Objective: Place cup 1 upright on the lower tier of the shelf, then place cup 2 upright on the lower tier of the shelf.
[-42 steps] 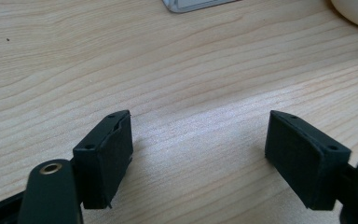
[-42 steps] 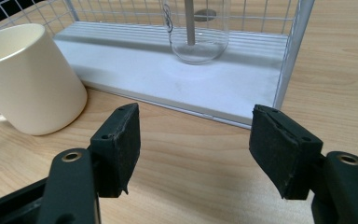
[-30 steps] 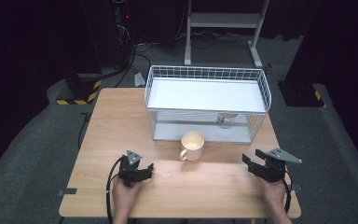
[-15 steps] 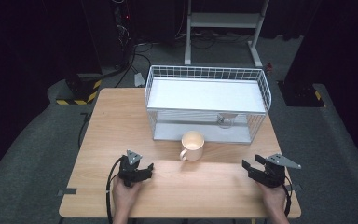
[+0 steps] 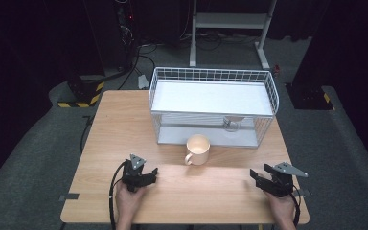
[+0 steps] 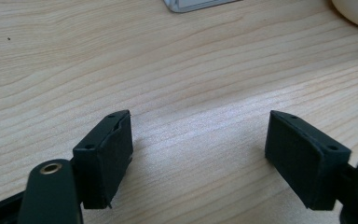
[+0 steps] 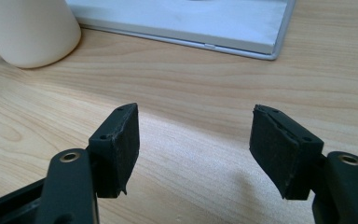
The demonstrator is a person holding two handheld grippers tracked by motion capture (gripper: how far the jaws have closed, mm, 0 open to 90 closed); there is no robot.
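Resting low at the table's near edge, my left gripper has its jaws apart with bare wood between them. My right gripper sits well off at the other corner, jaws likewise spread and holding nothing. Beyond and between them the cream mug stands upright, handle toward my left. Just behind it stands the white wire basket.
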